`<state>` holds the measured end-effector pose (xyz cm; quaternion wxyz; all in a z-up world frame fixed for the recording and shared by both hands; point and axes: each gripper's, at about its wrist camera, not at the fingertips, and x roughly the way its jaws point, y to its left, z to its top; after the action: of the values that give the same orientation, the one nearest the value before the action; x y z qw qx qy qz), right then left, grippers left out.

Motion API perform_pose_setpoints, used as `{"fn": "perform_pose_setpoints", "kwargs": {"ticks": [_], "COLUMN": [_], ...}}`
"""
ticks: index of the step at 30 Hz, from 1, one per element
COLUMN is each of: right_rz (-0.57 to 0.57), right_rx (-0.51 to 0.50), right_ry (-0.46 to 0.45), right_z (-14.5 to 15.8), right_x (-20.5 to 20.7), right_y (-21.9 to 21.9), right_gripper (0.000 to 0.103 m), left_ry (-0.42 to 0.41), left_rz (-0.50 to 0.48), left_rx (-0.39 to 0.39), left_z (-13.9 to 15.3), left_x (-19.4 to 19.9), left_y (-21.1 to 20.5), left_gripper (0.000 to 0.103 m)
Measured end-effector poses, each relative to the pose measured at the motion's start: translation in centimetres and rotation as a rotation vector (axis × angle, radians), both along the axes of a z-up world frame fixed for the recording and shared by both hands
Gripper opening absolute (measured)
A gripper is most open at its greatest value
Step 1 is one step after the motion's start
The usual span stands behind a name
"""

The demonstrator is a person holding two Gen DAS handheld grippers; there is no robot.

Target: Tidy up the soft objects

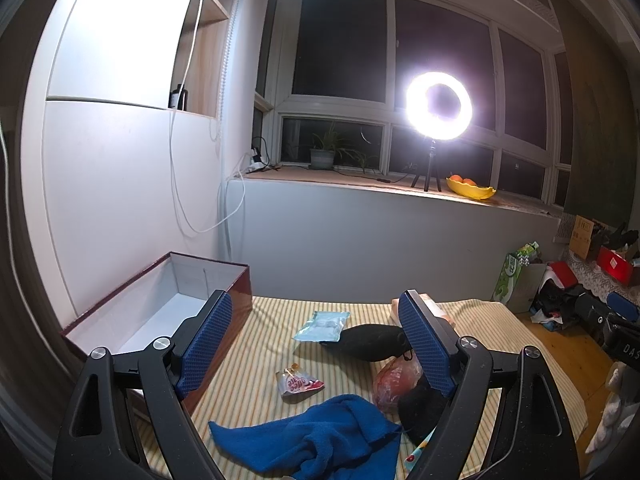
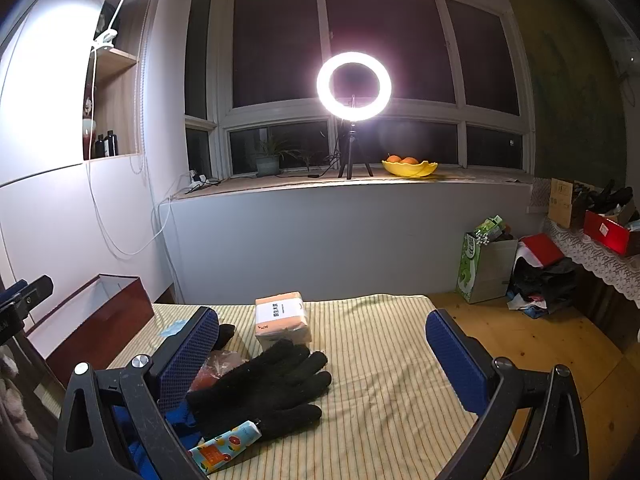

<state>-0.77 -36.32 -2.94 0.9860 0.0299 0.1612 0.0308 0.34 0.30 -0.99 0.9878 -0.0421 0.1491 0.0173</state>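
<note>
On the yellow striped cloth point(image 1: 256, 344) lie a blue towel point(image 1: 320, 432), a black glove point(image 2: 264, 388), a second black soft item point(image 1: 368, 342), a crumpled red plastic bag point(image 1: 396, 380), a light blue packet point(image 1: 322, 326), a small snack sachet point(image 1: 298, 384), a fruit-print tube point(image 2: 224, 444) and a wrapped tissue pack point(image 2: 282, 318). An open brown box point(image 1: 160, 312) with a white inside stands at the left. My left gripper point(image 1: 316, 304) hovers open above the towel and sachet, holding nothing. My right gripper point(image 2: 322, 314) is open over the glove, also holding nothing.
A ring light on a tripod point(image 2: 354, 88), a yellow fruit bowl point(image 2: 410, 167) and a potted plant point(image 2: 267, 162) stand on the windowsill. To the right is wooden floor point(image 2: 520, 332) with a green paper bag point(image 2: 480, 268) and piled clothes. A white wall stands beyond the box.
</note>
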Motion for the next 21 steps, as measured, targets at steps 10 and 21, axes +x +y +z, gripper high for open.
{"fn": "perform_pose_setpoints", "kwargs": {"ticks": [10,21], "right_rz": [0.0,0.006], "right_rx": [0.005,0.008], "right_ry": [0.005,0.01], "right_z": [-0.03,-0.34], "right_x": [-0.04,0.04], "right_y": [0.02,-0.07], "right_gripper": [0.102,0.102], "left_ry": [0.005,0.006], "left_rz": [-0.004,-0.005], "left_rx": [0.0,0.002], "left_z": [-0.1,-0.09], "left_x": [0.08,0.12], "left_y": [-0.03,-0.1], "left_gripper": [0.085,0.085]}}
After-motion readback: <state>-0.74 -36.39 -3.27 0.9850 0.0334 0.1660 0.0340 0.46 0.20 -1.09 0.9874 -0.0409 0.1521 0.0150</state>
